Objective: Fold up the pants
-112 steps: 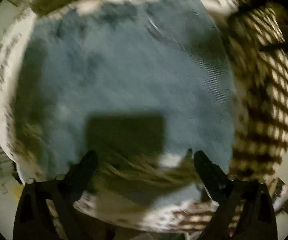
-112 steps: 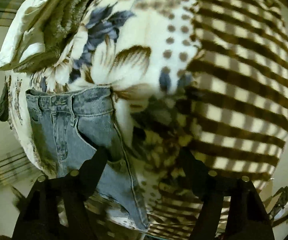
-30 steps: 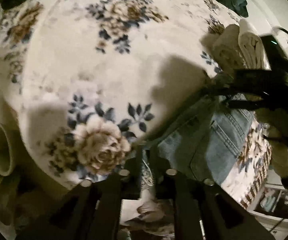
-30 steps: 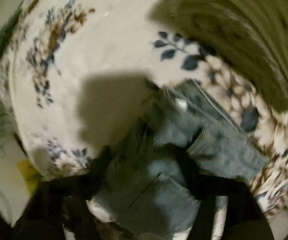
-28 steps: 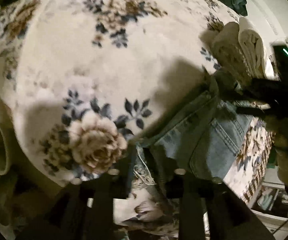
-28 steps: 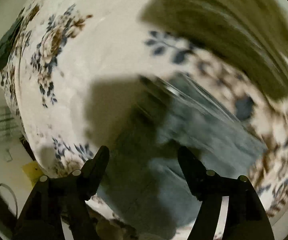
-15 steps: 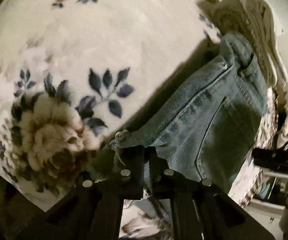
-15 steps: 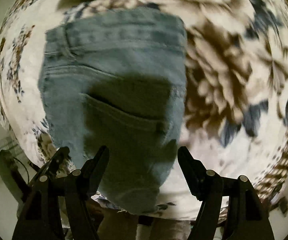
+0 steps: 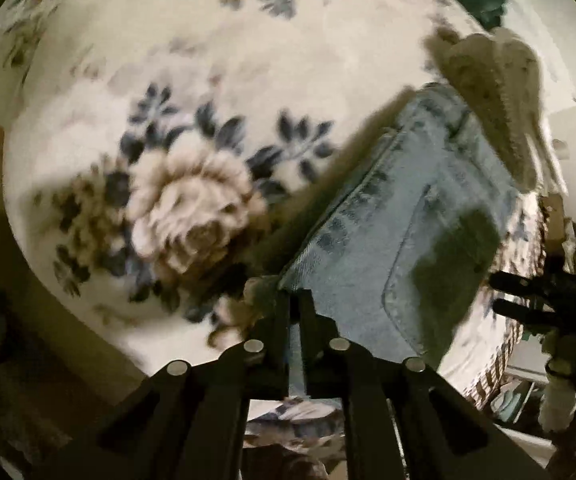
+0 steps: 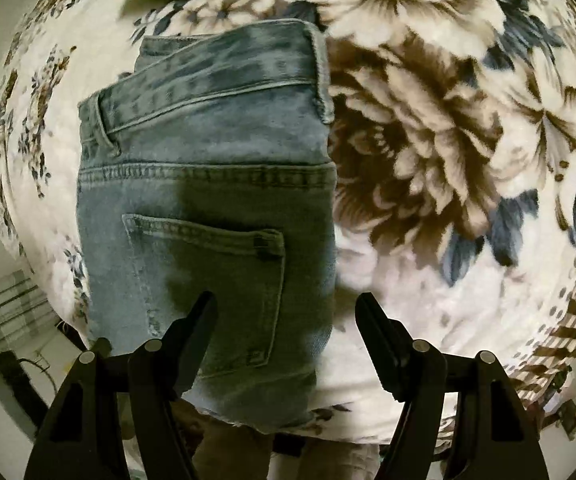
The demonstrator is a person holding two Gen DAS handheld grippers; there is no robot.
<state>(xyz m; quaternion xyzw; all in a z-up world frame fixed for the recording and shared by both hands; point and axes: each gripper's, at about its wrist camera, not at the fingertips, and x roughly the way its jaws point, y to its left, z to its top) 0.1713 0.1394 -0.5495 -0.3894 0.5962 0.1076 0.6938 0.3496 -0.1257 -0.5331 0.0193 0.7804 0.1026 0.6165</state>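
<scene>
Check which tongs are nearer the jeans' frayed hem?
Left. The left tongs are clamped on the jeans at the hem corner; the right tongs hang open over the back pocket, not gripping.

dim warm light | left view motion-blurred | right view sharp | tool shadow on folded light-blue denim pants [image 10: 207, 208] | fisheye edges bent

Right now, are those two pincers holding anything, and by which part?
The left gripper pinches the denim shorts at a frayed hem corner. The right gripper is open, holding nothing.

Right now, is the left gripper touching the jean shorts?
Touching. In the left wrist view, the left gripper is clamped shut on the frayed edge of the jean shorts.
</scene>
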